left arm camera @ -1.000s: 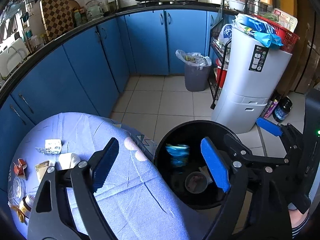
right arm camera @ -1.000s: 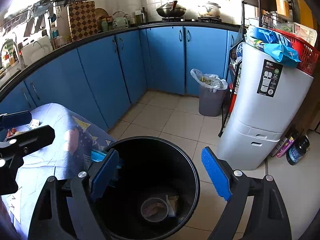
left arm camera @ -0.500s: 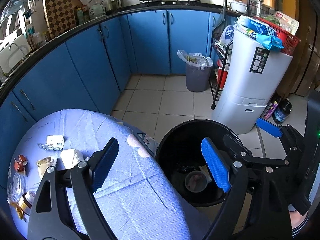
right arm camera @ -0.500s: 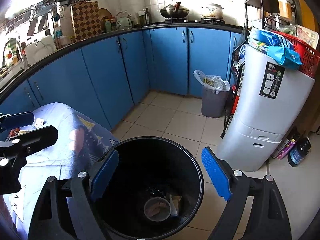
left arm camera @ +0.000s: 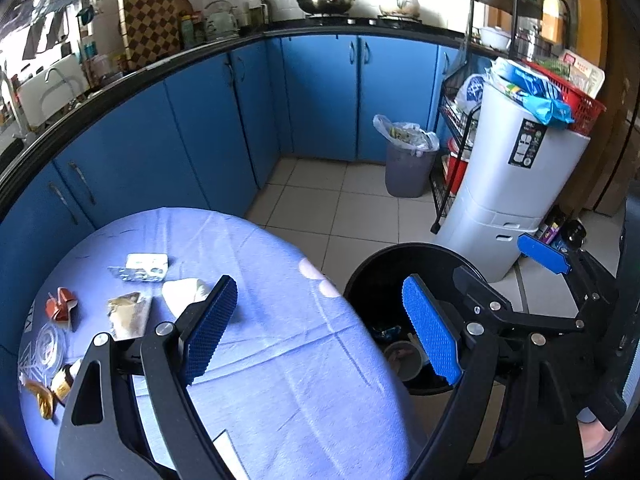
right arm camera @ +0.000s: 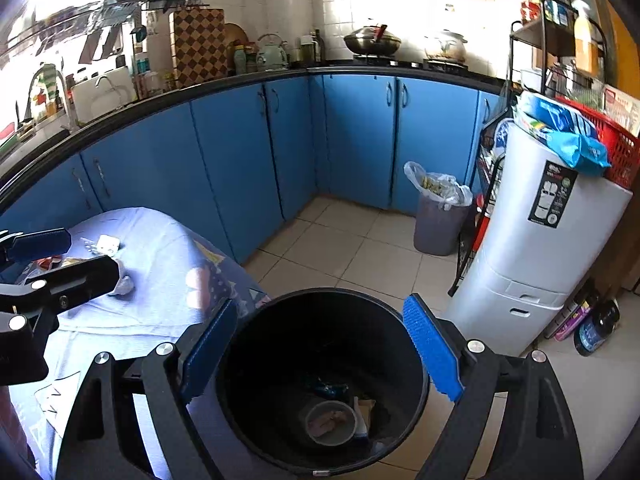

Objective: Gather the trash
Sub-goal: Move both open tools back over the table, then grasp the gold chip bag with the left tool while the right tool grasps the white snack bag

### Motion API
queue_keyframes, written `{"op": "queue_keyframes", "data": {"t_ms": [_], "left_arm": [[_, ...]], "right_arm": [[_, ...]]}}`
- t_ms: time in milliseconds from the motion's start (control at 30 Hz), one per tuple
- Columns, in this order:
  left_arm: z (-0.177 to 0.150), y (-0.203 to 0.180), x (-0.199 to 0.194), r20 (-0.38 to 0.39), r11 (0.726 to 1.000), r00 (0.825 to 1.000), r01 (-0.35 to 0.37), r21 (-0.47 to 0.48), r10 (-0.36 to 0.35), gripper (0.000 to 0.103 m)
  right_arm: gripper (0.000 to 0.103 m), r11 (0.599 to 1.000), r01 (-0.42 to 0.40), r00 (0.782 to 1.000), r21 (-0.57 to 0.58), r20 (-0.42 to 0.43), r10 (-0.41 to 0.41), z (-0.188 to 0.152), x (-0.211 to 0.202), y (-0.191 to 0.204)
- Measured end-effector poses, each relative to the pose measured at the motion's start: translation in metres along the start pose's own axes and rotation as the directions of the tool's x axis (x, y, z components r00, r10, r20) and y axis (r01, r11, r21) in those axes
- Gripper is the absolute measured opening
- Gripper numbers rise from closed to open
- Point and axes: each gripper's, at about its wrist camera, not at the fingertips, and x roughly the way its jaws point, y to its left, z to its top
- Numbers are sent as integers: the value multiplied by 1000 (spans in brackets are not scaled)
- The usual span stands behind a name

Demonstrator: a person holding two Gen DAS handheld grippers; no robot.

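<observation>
A run of blue kitchen cabinets (left arm camera: 224,128) under a black counter curves around the tiled floor. In front of them stands the worktop covered in a pale blue cloth (left arm camera: 280,360), and just beside its right edge sits a round black trash bin (right arm camera: 320,380), open at the top. A tall white plastic container (right arm camera: 536,248) with a red basket on top stands on the floor behind the bin, and a small grey bin lined with a clear bag (right arm camera: 438,220) stands near the cabinets.

The left gripper (left arm camera: 320,332) hangs over the cloth's right edge with its jaws wide and nothing between them. The right gripper (right arm camera: 320,356) is above the black bin's mouth, jaws likewise wide and empty.

At the bottom of the black bin lie a round cup-like container (right arm camera: 331,422), a blue wrapper (right arm camera: 330,388) and a scrap of paper.

Trash is left on the cloth's far left side: a crumpled white tissue (left arm camera: 182,294), a white packet with a foil blister strip (left arm camera: 140,268), a brownish wrapper (left arm camera: 128,312), a small red carton (left arm camera: 60,308), a clear plastic lid (left arm camera: 50,340) and a golden wrapper (left arm camera: 42,398).
</observation>
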Motion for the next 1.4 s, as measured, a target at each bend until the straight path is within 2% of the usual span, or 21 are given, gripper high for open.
{"op": "queue_keyframes", "data": {"t_ms": [200,467,733,933,1133,1200,1300,1400], "left_arm": [[-8,24,-16,13,999,1000,-16,-47,17,84],[-31,78,-32,4,987,998,-68,-143,70,84],[-66,151,-46,-39,946,989,-146,-288,141,84],[-96,213,-60,-78,892,974,-228,-391,214,84],[-135,276,-70,-139,808,941,-336,-483,308,84],[-149,298,-72,-170,771,927,-374,-515,335,84],[-168,326,-72,-210,727,912,-407,-552,352,84],[-180,345,-67,-240,708,904,-427,-562,354,84]], "right_arm": [[83,998,-24,1000,-59,8,24,3,-9,33],[83,988,-93,996,-124,-6,92,5,-12,86],[83,958,-188,982,-216,-59,180,-1,0,158],[83,930,-258,966,-260,-98,241,-3,13,210],[83,909,-298,953,-291,-135,270,-5,27,251],[83,903,-305,951,-304,-143,273,-5,32,263],[83,895,-305,951,-324,-157,267,-6,41,281],[83,893,-304,950,-331,-170,260,-7,52,294]]}}
